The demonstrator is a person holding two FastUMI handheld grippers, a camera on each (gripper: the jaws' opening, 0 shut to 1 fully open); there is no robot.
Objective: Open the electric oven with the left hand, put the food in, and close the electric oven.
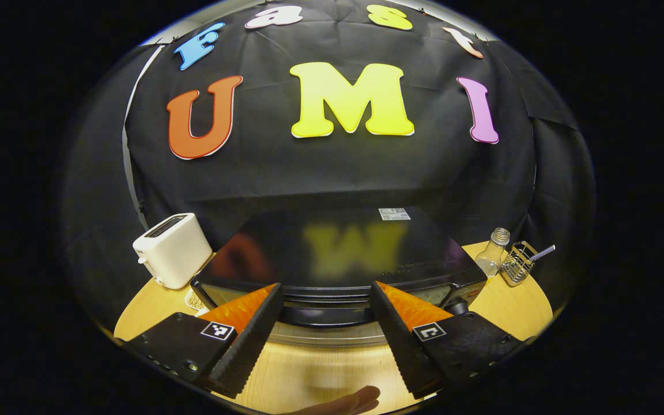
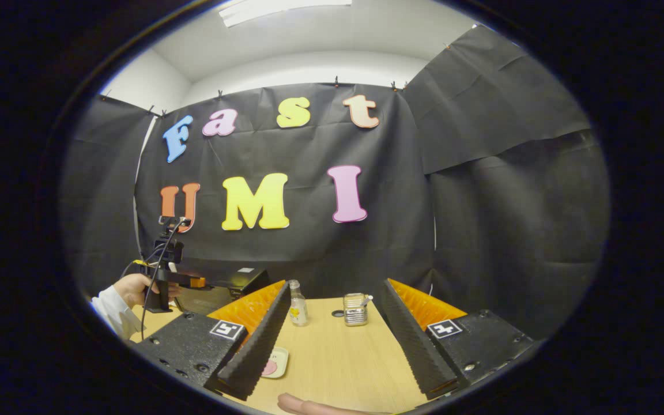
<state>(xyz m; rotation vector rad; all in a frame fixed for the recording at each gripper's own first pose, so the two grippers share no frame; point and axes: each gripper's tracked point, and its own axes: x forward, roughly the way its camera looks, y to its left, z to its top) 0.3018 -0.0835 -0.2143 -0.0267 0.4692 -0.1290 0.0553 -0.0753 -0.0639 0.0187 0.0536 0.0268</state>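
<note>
Left gripper view puts my left gripper (image 1: 325,323) low in the frame with its jaws spread wide and nothing between them, aimed at the glossy black electric oven (image 1: 338,253) that sits across the middle of the frame on the pale wooden desk (image 1: 309,374). The oven's door looks closed, and the dark bar of the door handle (image 1: 326,311) lies between my fingers but beyond their tips, so I judge the opening step has not begun. A cream plastic toaster (image 1: 172,249) stands just beside the oven at middle left, and a clear glass bottle (image 1: 493,253) and a small wire basket (image 1: 517,263) stand at middle right. In the right gripper view my right gripper (image 2: 332,340) also has its jaws wide apart and empty above the desk, and a small pale plate with pink food on it (image 2: 276,363) rests on the desk at lower centre, partly hidden by my finger. At middle left of that frame a hand (image 2: 133,288) holds the left gripper before the oven. The risks I see: the handle is shiny and shallow, so if I close too high the jaws may slip off or scrape the top panel; pulling at an angle could drag the whole oven forward and nudge the toaster. The food is still ungripped, and a clumsy pick could tip the plate.
</note>
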